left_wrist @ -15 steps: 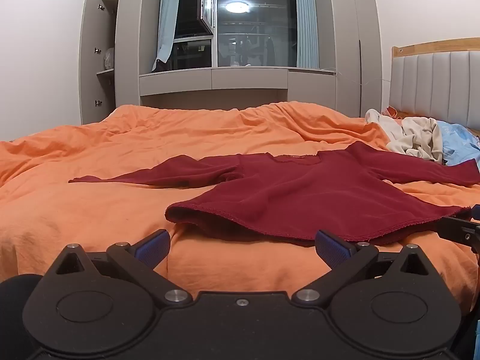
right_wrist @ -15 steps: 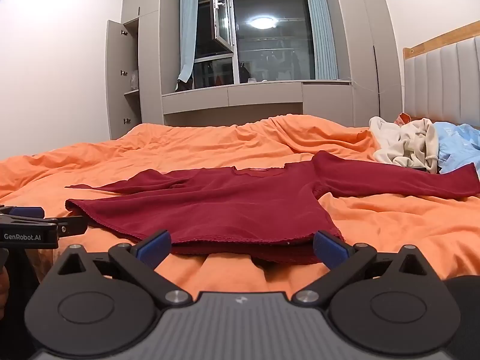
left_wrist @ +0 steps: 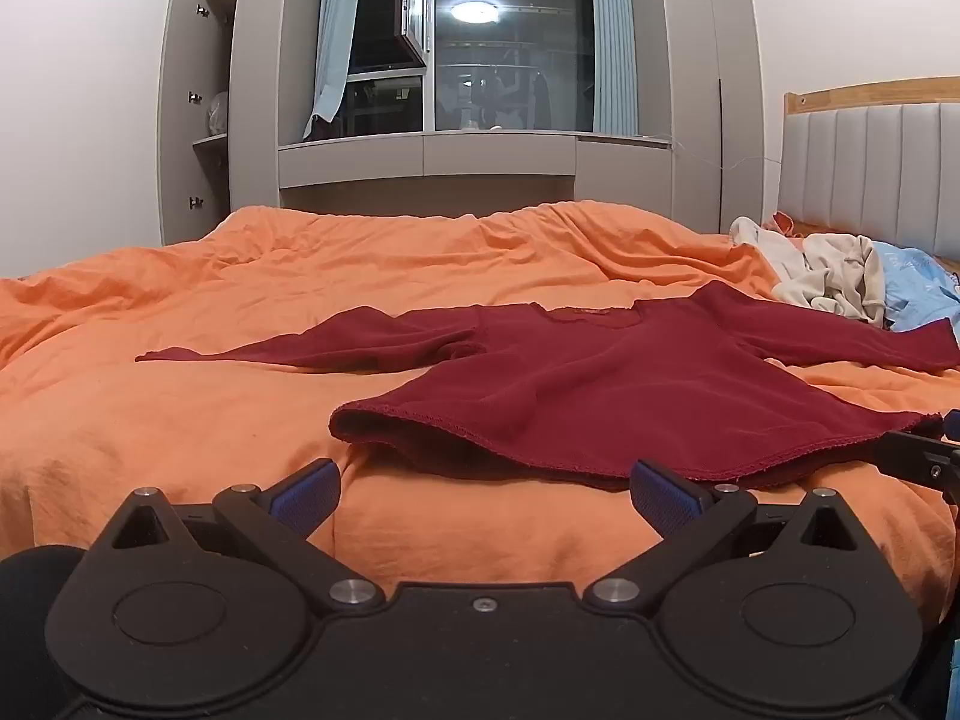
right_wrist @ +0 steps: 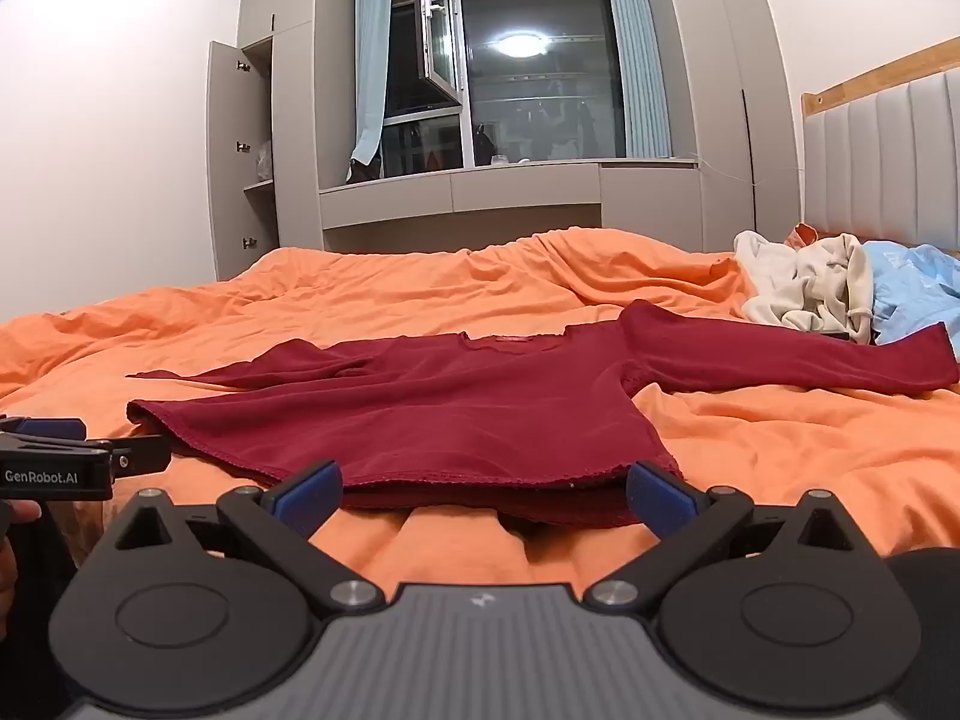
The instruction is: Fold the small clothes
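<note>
Shirt: dark red long-sleeved top point(left_wrist: 600, 384), spread flat on the orange bedcover point(left_wrist: 180, 420), hem toward me, sleeves out to either side. I judge it is laid out this way so a first fold can start from the hem.
Left gripper: point(left_wrist: 483, 489) jaws spread wide, nothing between the blue pads, hanging just short of the hem's left corner. I hold it low and tipped slightly down, I reckon to slide a pad under the cloth edge.
Right gripper: point(right_wrist: 483, 489) jaws likewise spread wide and empty, facing the hem's right stretch, the right pad close beside the corner; whether it touches the cloth I cannot tell.
Stage: folding not yet begun, by my judgement; the top lies fully open.
Spare clothes: cream garment point(right_wrist: 804, 294) and light blue one point(right_wrist: 918, 288) heaped near the headboard point(right_wrist: 888, 162), well apart from the shirt, probably waiting their turn.
Left view only: right gripper's finger tip at the frame's right edge, beside the hem's right corner.
Right view only: the right sleeve's full length to its cuff; the left gripper side-on with printed lettering, and part of a hand point(right_wrist: 15, 516) behind it.
</note>
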Available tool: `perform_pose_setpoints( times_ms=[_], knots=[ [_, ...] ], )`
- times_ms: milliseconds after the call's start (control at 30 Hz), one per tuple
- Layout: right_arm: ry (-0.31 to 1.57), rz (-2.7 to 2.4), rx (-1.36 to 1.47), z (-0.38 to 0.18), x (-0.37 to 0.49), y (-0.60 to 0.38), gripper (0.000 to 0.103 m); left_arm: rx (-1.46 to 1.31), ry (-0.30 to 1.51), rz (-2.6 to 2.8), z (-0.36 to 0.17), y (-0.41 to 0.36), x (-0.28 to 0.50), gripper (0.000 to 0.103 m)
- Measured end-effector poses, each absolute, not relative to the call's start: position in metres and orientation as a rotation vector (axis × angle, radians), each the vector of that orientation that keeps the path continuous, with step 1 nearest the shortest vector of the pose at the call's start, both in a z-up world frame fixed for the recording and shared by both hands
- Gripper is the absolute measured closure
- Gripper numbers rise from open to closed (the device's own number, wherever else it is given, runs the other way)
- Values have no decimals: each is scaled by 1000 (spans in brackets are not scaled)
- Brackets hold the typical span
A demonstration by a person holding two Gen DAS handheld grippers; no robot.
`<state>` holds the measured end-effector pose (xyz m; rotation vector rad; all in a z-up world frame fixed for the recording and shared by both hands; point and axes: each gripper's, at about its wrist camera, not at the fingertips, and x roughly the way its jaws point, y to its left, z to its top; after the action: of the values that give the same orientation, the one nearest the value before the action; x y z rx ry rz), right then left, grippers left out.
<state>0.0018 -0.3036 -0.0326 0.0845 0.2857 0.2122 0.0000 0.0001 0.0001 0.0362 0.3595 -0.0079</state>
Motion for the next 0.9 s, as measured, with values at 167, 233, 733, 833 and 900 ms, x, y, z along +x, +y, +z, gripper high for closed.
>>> perform_pose_setpoints(
  times_ms=[167, 233, 733, 833, 900],
  knots=[
    [287, 212, 85, -33, 1, -304, 0, 36, 360, -9, 0, 0, 0, 0],
    [286, 212, 86, -33, 1, -305, 0, 37, 360, -10, 0, 0, 0, 0],
    [284, 212, 90, -34, 2, -308, 0, 35, 361, -10, 0, 0, 0, 0],
    [283, 209, 94, -32, 2, -318, 0, 34, 363, -10, 0, 0, 0, 0],
    [282, 205, 96, -36, 3, -315, 0, 35, 363, -11, 0, 0, 0, 0]
  ],
)
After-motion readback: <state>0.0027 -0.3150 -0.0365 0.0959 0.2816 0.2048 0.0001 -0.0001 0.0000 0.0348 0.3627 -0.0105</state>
